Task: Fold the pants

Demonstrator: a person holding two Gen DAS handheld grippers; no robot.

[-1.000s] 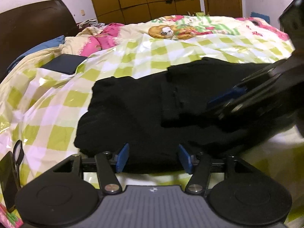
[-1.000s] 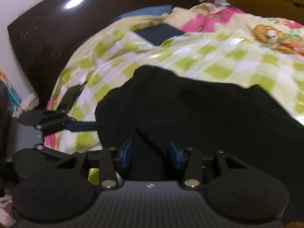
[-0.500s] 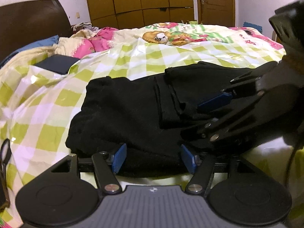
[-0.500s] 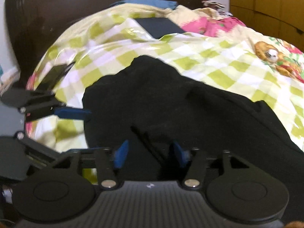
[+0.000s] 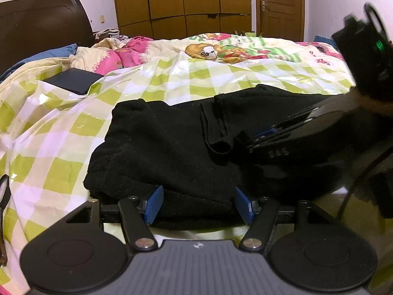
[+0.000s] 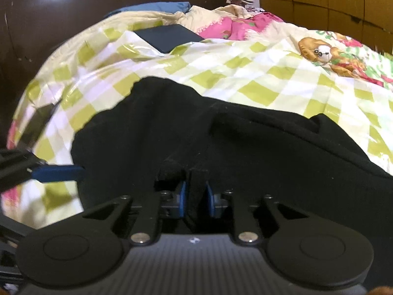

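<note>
Black pants (image 5: 159,147) on checked bedspread (image 5: 81,127)

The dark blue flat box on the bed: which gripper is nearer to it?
Left. The left gripper sits on the pants' box side; the right gripper is closing on cloth farther over.

Home bedroom: bed (image 5: 245,78), wardrobe (image 5: 181,2).

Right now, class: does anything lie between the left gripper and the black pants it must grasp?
Nothing visible does. The left gripper stands open at the near edge of the black pants, fabric between its pads. The right gripper is closing on a fold.
</note>
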